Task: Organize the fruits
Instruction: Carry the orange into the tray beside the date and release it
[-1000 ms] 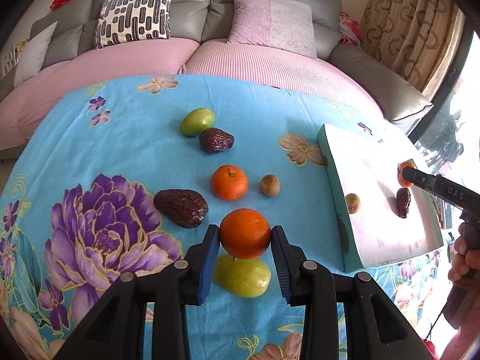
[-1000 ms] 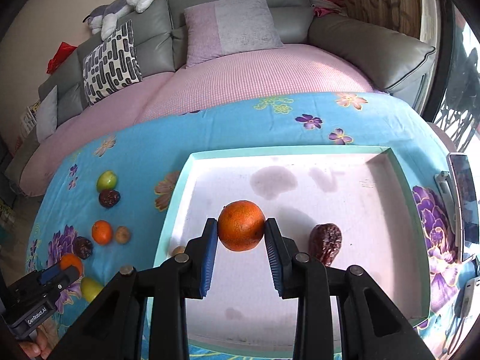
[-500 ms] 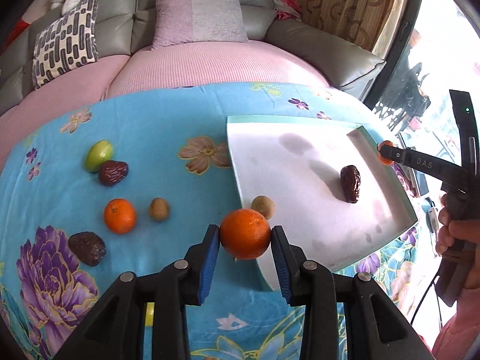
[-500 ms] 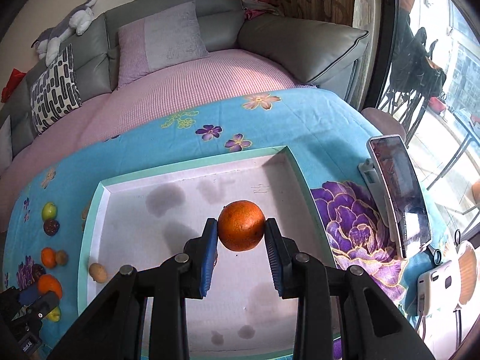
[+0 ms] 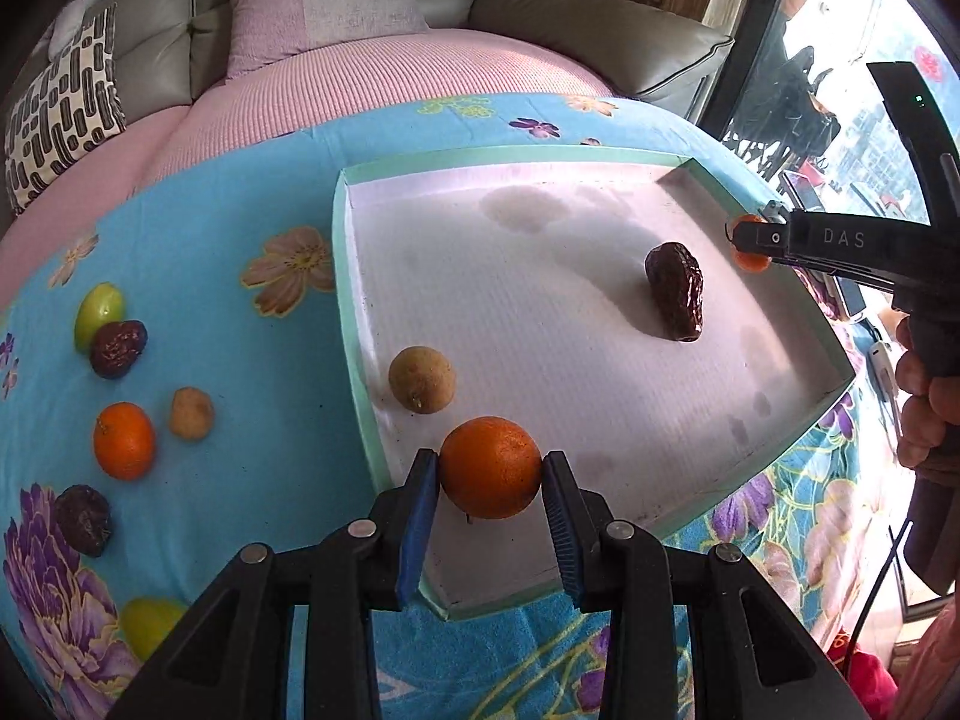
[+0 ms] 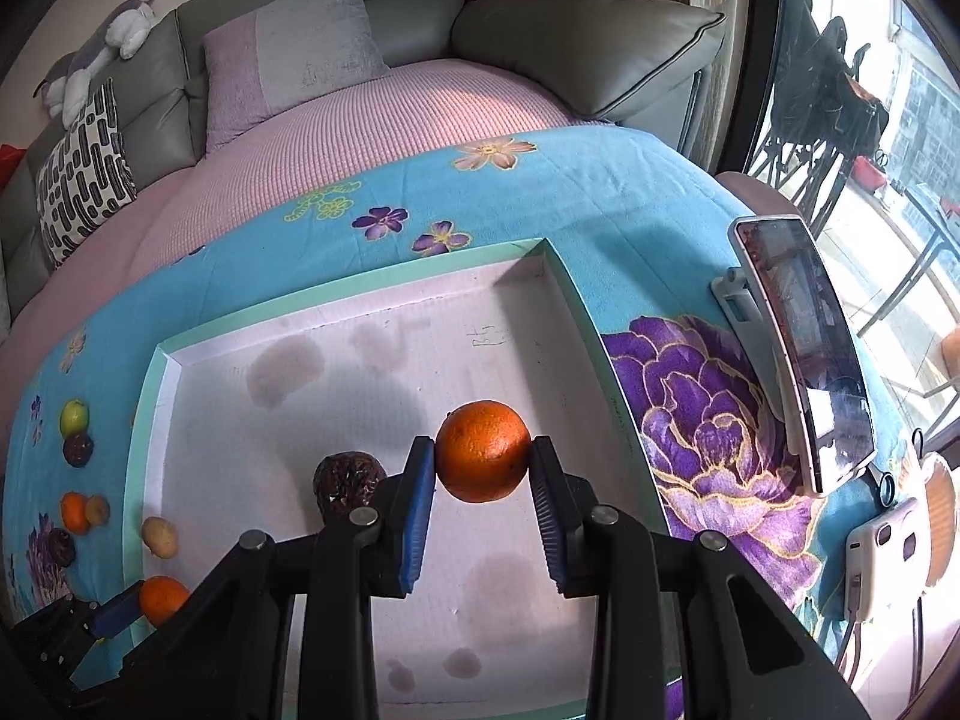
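Left gripper clamped on an orange over the tray's near corner, right gripper pinching another orange (above the tray floor), dark date at its 9 o'clock, 6 fruits on the cloth.

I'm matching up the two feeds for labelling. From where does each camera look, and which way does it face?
Left wrist: on the left gripper, looking over its orange above the tray's near-left corner; the person's hand shows at right.
Right wrist: on the right gripper, facing the sofa across the tray's right part; no body visible.
Shared: tray, date, each other's gripper.
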Tool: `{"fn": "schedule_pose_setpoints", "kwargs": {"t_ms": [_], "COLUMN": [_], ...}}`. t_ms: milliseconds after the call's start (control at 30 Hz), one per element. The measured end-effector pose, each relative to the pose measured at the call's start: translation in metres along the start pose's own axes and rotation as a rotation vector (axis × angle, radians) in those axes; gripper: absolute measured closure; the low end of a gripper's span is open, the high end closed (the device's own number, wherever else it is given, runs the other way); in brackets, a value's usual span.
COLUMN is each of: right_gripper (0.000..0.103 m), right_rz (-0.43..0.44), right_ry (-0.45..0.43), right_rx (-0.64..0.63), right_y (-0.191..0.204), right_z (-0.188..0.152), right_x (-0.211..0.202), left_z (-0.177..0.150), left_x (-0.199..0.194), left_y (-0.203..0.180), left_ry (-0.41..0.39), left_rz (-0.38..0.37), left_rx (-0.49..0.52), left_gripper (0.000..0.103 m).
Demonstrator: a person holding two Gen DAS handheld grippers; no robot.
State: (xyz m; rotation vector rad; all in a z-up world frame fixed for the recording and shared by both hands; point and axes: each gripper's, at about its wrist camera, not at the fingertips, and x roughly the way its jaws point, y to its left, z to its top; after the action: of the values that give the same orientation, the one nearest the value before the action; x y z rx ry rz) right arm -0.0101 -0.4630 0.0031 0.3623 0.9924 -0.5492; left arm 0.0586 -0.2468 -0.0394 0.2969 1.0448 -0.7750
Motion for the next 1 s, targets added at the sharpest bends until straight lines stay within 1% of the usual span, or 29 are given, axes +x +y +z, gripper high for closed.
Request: {"fn": "schedule_pose_setpoints", "kwargs": {"t_ms": [200,533,700,767,833,1000], "right_gripper": [0.070,0.069,0.069,0.067,0.059,0.059], "right_rz": [-0.005,-0.026,-0.025,-0.016,-0.019,-0.018], "right_ry": [0.074,0.072,0.074,0.068,0.061,0.022], "right_rx": [0.008,-0.013,-0.016,-0.014,-0.016,-0.029], "right_y": [-0.002,0.003,0.005,0.005,0.006,0.009], "right_z": [-0.005,-0.004,-0.003,-0.003,-0.002,0.000], "right_x": [0.019,0.021,0.021,0.018,0.015,0.002], "left_z": [-0.002,-0.001,0.000,0.000,0.001,0.003], "left_x": [0.001,0.001,-0.005,-0.010,-0.015,-0.031], "left_y": [0.001,0.002,0.003,0.004,0.006,0.014], "left_ry": [0.002,0.009,0.007,-0.007,-0.021,-0.063], "left_rz": [-0.011,-0.033,-0.024,-0.016,-0.018,-0.010], "left_rx": [0.002,-0.013,-0.018,-0.016,-0.020,-0.045], "left_gripper": [0.065,0.065,0.064,0.064,0.063,0.061]}}
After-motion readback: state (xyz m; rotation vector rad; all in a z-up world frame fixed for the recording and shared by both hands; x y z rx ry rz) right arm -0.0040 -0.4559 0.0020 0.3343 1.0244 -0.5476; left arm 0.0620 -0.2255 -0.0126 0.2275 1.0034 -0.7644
